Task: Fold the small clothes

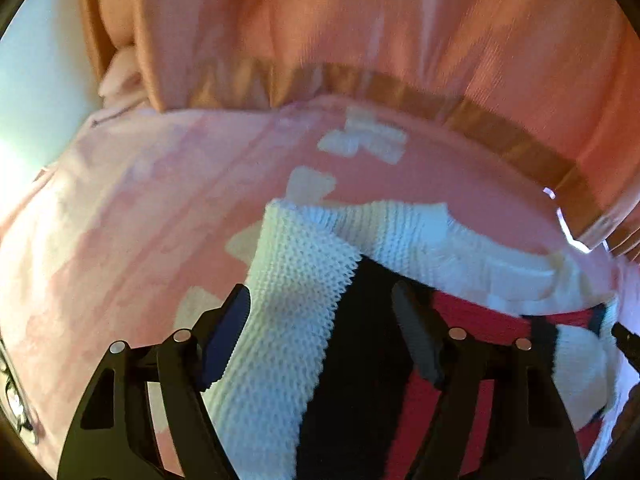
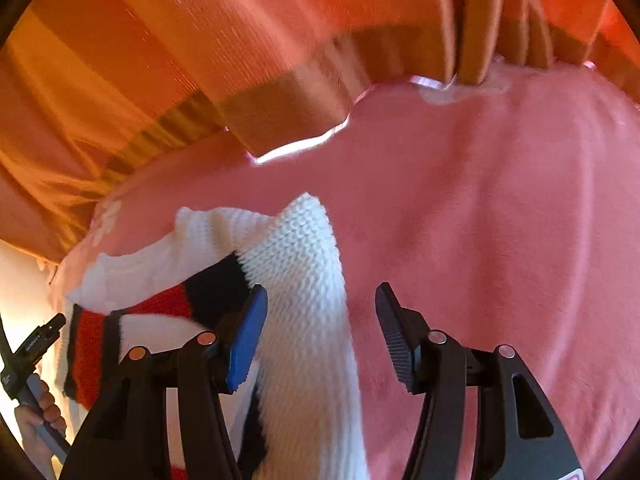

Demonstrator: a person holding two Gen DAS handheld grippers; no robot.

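Pink fleece blanket with pale cream patches (image 1: 120, 208), the work surface, fills the middle band of both views; orange-and-tan striped curtain fabric (image 1: 400, 20) hangs across the upper part of each frame, its tan hem meeting the blanket's far edge. Chunky-knit small sweater, white with black and red blocks (image 1: 288, 300), lies on the blanket at lower centre of the left wrist view and at lower left of the right wrist view (image 2: 304, 280), partly bunched, a white ribbed portion folded over near its far edge. Long axis, as judged: across the frame, from one gripper to the other, each end turning down toward a gripper; which end is neck or hem cannot be told. Left gripper (image 1: 320, 300): fingers spread wide, knit lying between them, nothing pinched. Right gripper (image 2: 320, 300): fingers likewise wide apart, a white knit edge draped beside the blue-padded finger (image 2: 248, 340), not clamped. A hand (image 2: 44, 412) on the other tool's handle shows at lower left of the right wrist view. Handling note, as judgement: the step appears to be taking hold of two edges; close each gripper fully on a single layer near a corner, lift evenly, keep the knit taut between both, and avoid snagging the loose stitches or catching the blanket beneath.
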